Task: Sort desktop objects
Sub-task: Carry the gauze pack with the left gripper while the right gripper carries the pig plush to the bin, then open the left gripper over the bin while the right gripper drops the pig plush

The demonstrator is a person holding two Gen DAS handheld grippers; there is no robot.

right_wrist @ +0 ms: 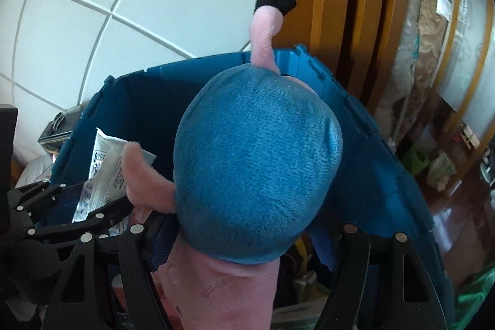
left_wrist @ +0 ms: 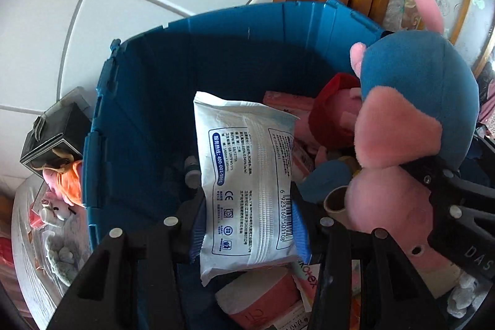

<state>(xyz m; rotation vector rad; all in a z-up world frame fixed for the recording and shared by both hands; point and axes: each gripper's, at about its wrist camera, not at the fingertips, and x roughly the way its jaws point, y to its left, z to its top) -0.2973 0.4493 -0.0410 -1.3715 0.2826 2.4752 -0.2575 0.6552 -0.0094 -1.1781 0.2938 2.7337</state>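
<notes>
My left fingers (left_wrist: pixel 247 225) clamp the white wipes pack (left_wrist: pixel 247 175) over the blue bin (left_wrist: pixel 139 113); my right fingers (right_wrist: pixel 247 237) pinch the plush toy (right_wrist: pixel 256 163) above it. I should lower both inside before letting go

I see open room only along the blue bin's (left_wrist: pixel 139 101) far-left inner wall; the wipes pack (left_wrist: pixel 247 175) and plush toy (left_wrist: pixel 414 113) crowd the rest.
</notes>
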